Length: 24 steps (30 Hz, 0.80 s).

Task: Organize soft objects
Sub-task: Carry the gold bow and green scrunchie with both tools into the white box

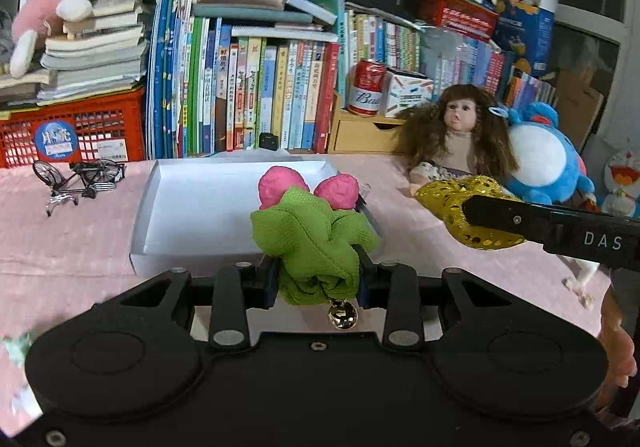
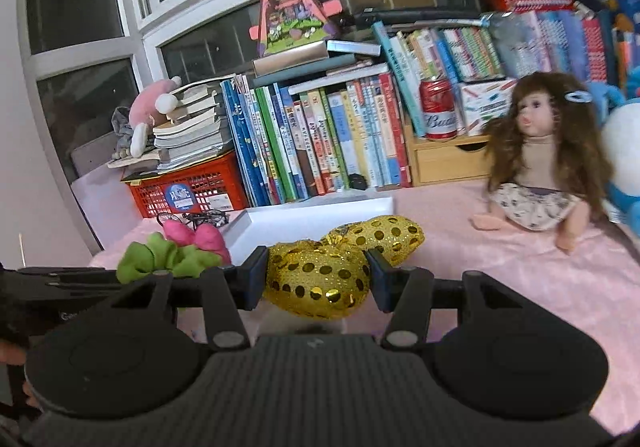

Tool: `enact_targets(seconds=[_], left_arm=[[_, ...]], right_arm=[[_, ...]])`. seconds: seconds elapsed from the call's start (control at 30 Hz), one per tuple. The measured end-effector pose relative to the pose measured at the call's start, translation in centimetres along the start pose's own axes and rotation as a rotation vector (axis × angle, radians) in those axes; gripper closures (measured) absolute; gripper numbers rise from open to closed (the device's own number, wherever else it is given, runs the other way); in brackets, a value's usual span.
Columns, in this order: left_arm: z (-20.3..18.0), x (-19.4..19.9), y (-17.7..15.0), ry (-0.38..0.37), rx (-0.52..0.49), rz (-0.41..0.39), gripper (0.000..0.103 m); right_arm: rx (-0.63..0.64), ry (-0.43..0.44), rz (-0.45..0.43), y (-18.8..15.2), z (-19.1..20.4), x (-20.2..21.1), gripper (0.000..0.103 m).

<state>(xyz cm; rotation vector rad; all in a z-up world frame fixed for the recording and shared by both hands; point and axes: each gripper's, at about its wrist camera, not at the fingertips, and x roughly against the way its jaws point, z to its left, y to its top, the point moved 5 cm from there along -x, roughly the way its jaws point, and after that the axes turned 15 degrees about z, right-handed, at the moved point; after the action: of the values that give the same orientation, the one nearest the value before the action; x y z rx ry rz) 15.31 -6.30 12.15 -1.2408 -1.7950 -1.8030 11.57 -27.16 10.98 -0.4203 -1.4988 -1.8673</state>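
Observation:
My left gripper [image 1: 318, 279] is shut on a green and pink fabric flower toy [image 1: 312, 231] with a small gold bell, held above the near edge of a white shallow box [image 1: 188, 207]. My right gripper [image 2: 318, 279] is shut on a gold sequined soft toy [image 2: 324, 279]. In the left wrist view that gold toy [image 1: 460, 207] hangs right of the box, in front of the doll. In the right wrist view the flower toy [image 2: 172, 251] is at the left, beside the box [image 2: 304, 223].
A long-haired doll [image 1: 460, 135] and a blue plush [image 1: 548, 159] sit at the right on the pink cloth. A miniature bicycle [image 1: 80, 179] stands left of the box. Books, a red crate [image 1: 76, 135], a wooden drawer and a red can [image 1: 366, 87] line the back.

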Motion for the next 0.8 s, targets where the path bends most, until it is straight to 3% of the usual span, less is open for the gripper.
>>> enact_targets(seconds=[0.3, 0.6, 0.8], left_arm=[[5.3, -7.1, 5.6, -0.097, 0.237, 0.187, 0.070], [9.9, -13.8, 7.8, -0.008, 0.373, 0.273, 0.070], [11.2, -17.3, 8.3, 0.029, 0.404, 0.340, 0.070]], right_arm=[[-0.137, 0.120, 0.191, 5.2, -1.0, -7.5, 0.047], [-0.201, 0.098, 0.304, 6.5, -2.1, -14.8, 0.045], [-0.189, 0.044, 0.368, 6.8, -2.4, -18.2, 0.044]])
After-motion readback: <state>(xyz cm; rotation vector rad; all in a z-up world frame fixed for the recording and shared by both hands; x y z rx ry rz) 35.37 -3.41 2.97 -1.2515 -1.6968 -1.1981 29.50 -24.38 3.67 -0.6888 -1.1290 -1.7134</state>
